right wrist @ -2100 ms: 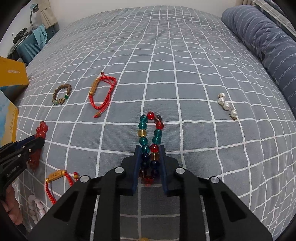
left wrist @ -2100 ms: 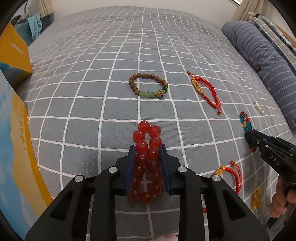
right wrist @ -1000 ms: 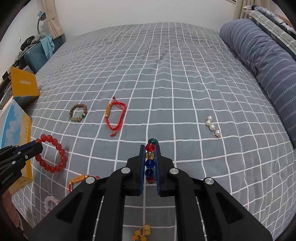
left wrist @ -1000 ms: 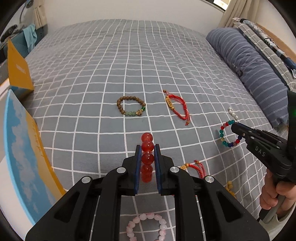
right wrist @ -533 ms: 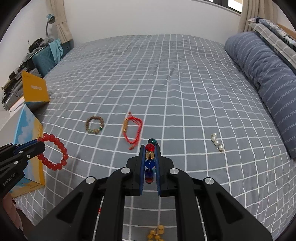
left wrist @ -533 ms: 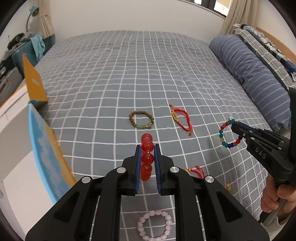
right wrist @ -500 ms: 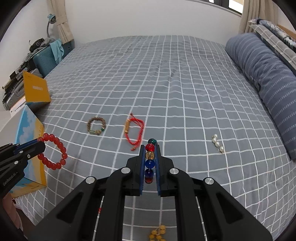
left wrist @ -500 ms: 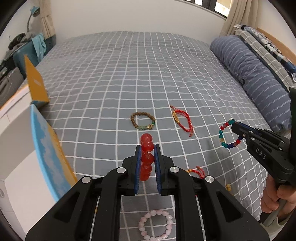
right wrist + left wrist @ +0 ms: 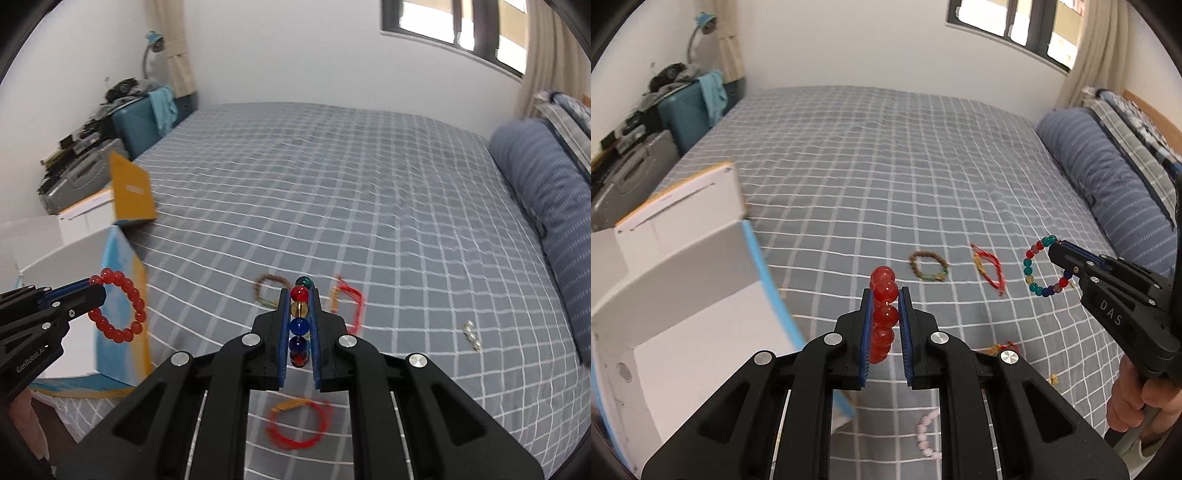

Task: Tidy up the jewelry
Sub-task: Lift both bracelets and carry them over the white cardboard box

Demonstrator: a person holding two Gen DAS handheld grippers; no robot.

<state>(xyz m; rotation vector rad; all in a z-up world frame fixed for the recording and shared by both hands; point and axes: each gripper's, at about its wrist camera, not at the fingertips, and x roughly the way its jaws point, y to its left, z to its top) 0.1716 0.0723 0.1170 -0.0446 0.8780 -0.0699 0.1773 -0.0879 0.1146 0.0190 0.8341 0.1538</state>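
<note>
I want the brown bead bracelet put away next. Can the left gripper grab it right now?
Probably not yet. The left gripper is shut on the red bead bracelet, so its jaws are full. The brown bead bracelet lies in the open on the bedspread, nothing covering it, so it looks reachable once the red one is dropped.

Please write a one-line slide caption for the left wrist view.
Left gripper holds a red bead bracelet above the checked bedspread, right gripper lifting a multicoloured bracelet.

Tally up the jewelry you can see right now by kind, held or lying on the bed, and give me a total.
Bead bracelets: 4: red, multicoloured, brown, pink
Red cord bracelets: 2: far, near
Pearl string: 1
Yellow beads: 1
Total: 8
</note>
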